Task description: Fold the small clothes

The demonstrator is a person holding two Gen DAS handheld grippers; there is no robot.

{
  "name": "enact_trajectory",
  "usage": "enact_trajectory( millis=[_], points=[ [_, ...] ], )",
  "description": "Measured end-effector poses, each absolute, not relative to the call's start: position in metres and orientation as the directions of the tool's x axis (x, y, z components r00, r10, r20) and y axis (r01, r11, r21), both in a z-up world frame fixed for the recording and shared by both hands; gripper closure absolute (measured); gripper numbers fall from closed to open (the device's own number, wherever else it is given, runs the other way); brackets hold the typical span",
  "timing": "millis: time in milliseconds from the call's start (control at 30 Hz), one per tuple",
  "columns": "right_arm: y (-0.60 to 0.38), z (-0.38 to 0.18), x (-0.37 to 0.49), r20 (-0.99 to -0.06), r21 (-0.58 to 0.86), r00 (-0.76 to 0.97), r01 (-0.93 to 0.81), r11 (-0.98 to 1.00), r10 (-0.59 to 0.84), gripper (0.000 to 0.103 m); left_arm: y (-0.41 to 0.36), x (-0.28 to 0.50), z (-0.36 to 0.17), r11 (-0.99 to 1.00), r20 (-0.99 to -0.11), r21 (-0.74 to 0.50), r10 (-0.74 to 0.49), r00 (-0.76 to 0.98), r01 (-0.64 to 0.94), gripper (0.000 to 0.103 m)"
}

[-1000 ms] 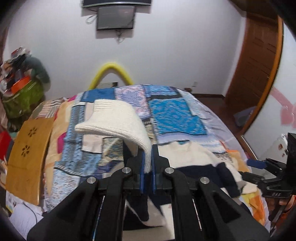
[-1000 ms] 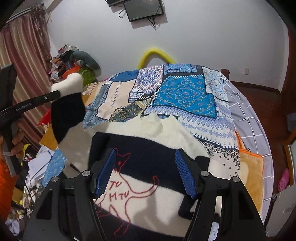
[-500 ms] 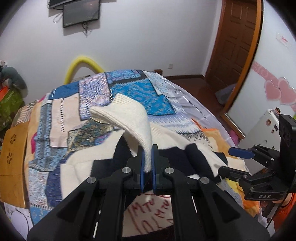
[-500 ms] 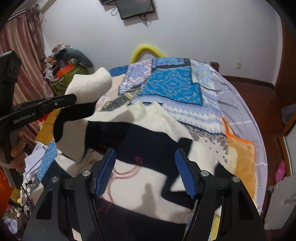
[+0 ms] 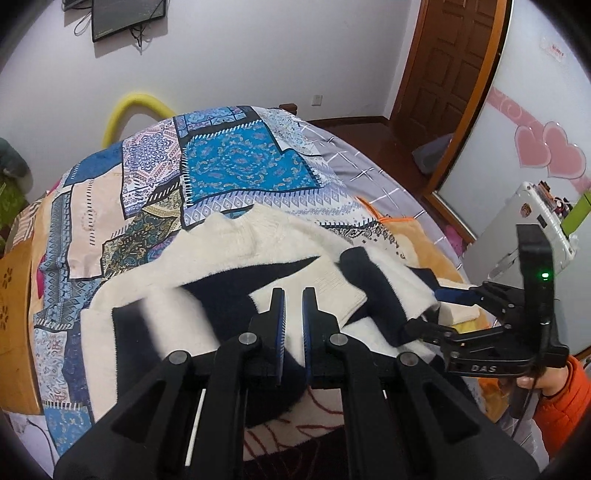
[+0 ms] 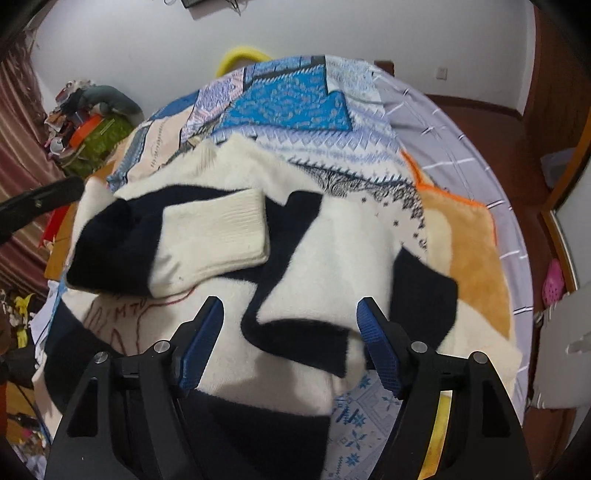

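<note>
The left gripper looks clenched with nothing inside, the right gripper, just widened, stands released above the sweater.

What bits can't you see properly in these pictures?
- Red drawing on the sweater: in both views, the folded sleeve and the gripper bodies cover most of it.
- Wall screen: left wrist view, cut off by the top edge.
- Whether the left gripper pinches the sleeve: left wrist view, its own fingers hide the contact.
</note>
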State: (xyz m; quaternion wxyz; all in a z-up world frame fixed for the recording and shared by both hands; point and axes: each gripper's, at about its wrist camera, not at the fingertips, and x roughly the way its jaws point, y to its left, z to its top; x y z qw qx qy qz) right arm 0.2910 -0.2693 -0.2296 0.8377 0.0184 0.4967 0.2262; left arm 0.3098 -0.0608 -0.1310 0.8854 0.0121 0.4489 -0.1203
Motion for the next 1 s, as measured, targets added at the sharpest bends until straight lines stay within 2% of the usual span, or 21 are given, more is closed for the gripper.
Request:
enact_trajectory(
  millis=[67,233,367,400,433,467,500,667,733,900,1000],
  points=[
    [-0.265,-0.233,0.293,-0.827,0.255,0.396,-0.367,0.894,0.398,0.032,-0.053,0.308,-0.13,0.973,-0.796,-0.083,-0.194,0.573,0.215,0.092],
    [-0.252,-0.245,0.298,-0.838,0.247,0.378,-0.378,0.892,0.393,0.031,-0.024,0.303,-0.13,0.987,-0.796,-0.048,-0.132,0.591,0.156,0.068],
    [-0.247,-0.255,0.3,-0.841,0.251,0.372,-0.373,0.893,0.392,0.031,0.01,0.297,-0.133,0.996,-0.802,-0.037,-0.081,0.592,0.087,0.055],
    [-0.246,-0.257,0.301,-0.84,0.255,0.373,-0.371,0.893,0.395,0.032,0.022,0.296,-0.134,0.997,-0.804,-0.039,-0.068,0.591,0.061,0.049],
    [-0.246,-0.258,0.301,-0.838,0.256,0.375,-0.37,0.893,0.396,0.036,0.029,0.295,-0.135,0.998,-0.805,-0.039,-0.058,0.59,0.045,0.043],
    [-0.245,-0.258,0.302,-0.836,0.253,0.382,-0.367,0.895,0.393,0.045,0.041,0.293,-0.135,0.999,-0.805,-0.038,-0.039,0.591,0.014,0.04],
    [-0.245,-0.258,0.302,-0.836,0.247,0.388,-0.365,0.898,0.388,0.049,0.048,0.292,-0.134,0.999,-0.804,-0.035,-0.024,0.594,-0.007,0.037],
    [-0.252,-0.25,0.303,-0.815,0.246,0.426,-0.36,0.9,0.393,0.084,0.082,0.285,-0.128,0.998,-0.797,0.001,0.043,0.602,-0.07,0.032],
    [-0.255,-0.241,0.301,-0.798,0.231,0.462,-0.36,0.904,0.387,0.087,0.091,0.28,-0.125,0.996,-0.787,0.029,0.075,0.612,-0.085,0.027],
    [-0.281,-0.213,0.301,-0.752,0.226,0.542,-0.322,0.919,0.375,0.088,0.106,0.267,-0.125,0.991,-0.776,0.095,0.134,0.617,-0.096,0.024],
    [-0.301,-0.199,0.301,-0.737,0.213,0.58,-0.286,0.934,0.346,0.089,0.114,0.261,-0.129,0.99,-0.785,0.087,0.135,0.604,-0.108,0.022]
  ],
)
